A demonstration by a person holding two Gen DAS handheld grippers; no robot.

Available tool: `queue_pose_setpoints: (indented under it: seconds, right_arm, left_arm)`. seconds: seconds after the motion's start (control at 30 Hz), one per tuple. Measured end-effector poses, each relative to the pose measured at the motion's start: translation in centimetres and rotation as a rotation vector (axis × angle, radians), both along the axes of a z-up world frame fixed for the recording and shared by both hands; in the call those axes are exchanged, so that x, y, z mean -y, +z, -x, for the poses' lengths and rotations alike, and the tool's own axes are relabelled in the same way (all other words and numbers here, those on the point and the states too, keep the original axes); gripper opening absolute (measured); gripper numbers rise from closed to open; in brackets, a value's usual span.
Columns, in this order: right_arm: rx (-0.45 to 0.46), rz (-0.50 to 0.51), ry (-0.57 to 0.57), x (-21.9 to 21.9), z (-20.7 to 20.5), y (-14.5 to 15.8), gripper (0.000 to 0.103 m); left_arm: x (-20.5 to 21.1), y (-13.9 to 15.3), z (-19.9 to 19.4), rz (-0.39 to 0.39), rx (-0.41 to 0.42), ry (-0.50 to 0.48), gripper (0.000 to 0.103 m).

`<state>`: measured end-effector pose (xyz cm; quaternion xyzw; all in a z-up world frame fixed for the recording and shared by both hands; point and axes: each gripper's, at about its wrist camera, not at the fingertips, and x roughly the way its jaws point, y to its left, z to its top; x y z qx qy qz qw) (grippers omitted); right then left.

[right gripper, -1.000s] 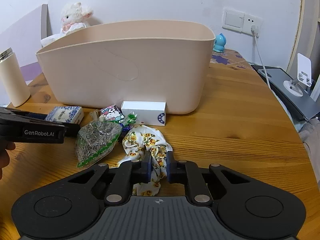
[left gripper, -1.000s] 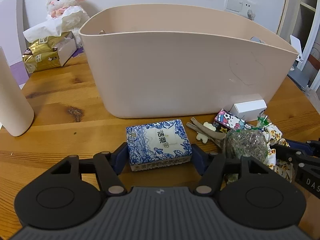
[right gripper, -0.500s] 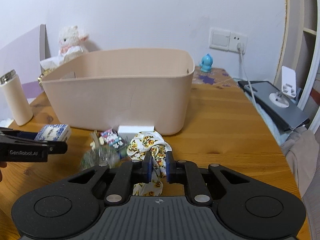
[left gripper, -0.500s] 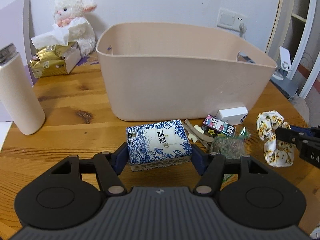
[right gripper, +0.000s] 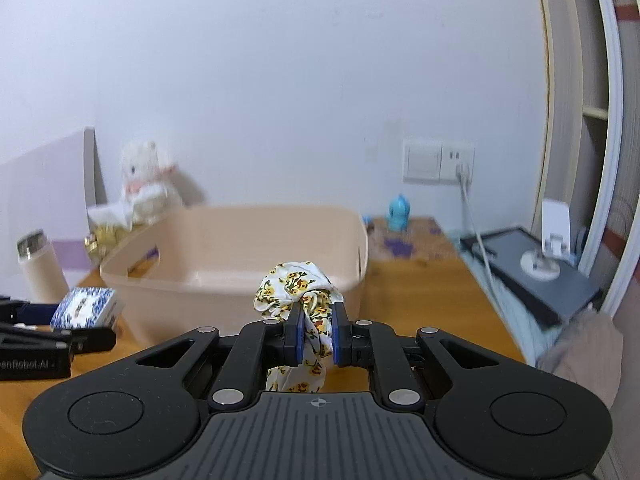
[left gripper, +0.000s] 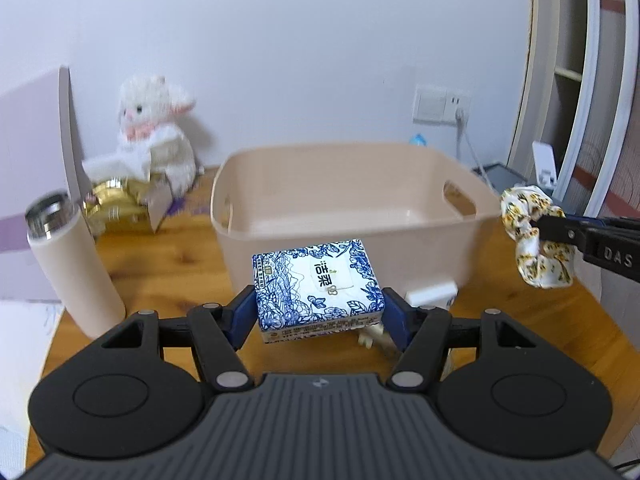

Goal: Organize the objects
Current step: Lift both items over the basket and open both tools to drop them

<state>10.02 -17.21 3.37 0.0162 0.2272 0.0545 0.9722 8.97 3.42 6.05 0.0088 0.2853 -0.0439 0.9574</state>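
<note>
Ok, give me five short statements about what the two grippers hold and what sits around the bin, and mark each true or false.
1. The left gripper is clamped on the blue-and-white tissue pack. True.
2. The right gripper is open and holds nothing. False: it is shut on the floral scrunchie.
3. The beige bin already holds the tissue pack. False: the pack is held in front of the bin, outside it.
4. A cream flask stands upright left of the bin. True.
5. The plush lamb lies inside the bin. False: it sits behind the bin, by the wall.
</note>
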Motion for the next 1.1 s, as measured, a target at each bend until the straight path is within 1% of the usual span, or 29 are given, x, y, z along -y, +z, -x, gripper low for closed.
queue_pose_setpoints:
  seconds: [0.13,0.23,0.4,0.57,0.73,0.83,0.9,0.93,0.97,1.0,1.07,1.1]
  right_arm:
    - [0.040,-0.003,0.001,-0.2,-1.2,1.4,0.012]
    - [0.055,0.003,0.001,-0.4,-2.4,1.8,0.012]
    - [0.037,0.005,0.008,-0.7,-5.3,1.6,0.012]
    - [0.010,0.034,0.022,-1.3,-8.5,0.4,0.012]
    - [-0.041,0.080,0.030,-2.3,-11.4,-1.5,0.012]
    - [-0.075,0.115,0.030,-3.0,-12.7,-2.7,0.013]
    - [-0.098,0.121,0.033,-3.3,-13.5,-3.2,0.014]
    - [-0.108,0.125,0.036,-3.4,-13.8,-3.4,0.015]
    - [-0.116,0.133,0.037,-3.5,-14.1,-3.6,0.020]
    - [-0.122,0.145,0.036,-3.7,-14.4,-3.8,0.033]
    - [-0.120,0.160,0.043,-3.8,-14.7,-3.8,0.039]
    - [-0.119,0.170,0.042,-3.8,-14.7,-3.8,0.043]
  left_arm:
    - [0.5,1.7,-1.2,-0.006,0.037,0.002,0.067]
    - [0.7,2.6,-2.7,-0.006,0.055,0.009,0.067]
    - [1.3,3.2,-6.1,-0.027,0.068,0.005,0.067]
    - [1.8,1.9,-10.2,-0.058,0.029,0.015,0.067]
    - [1.9,-0.5,-14.0,-0.068,-0.046,0.034,0.067]
    - [1.9,-1.8,-15.3,-0.071,-0.090,0.036,0.067]
    - [2.0,-2.4,-15.8,-0.071,-0.112,0.029,0.067]
    - [2.1,-2.6,-15.9,-0.071,-0.119,0.023,0.067]
    - [2.1,-2.7,-16.0,-0.069,-0.122,0.019,0.067]
    - [2.2,-2.8,-16.0,-0.066,-0.126,0.017,0.068]
    - [2.2,-2.7,-15.8,-0.059,-0.121,0.023,0.069]
    - [2.2,-2.6,-15.6,-0.058,-0.117,0.025,0.076]
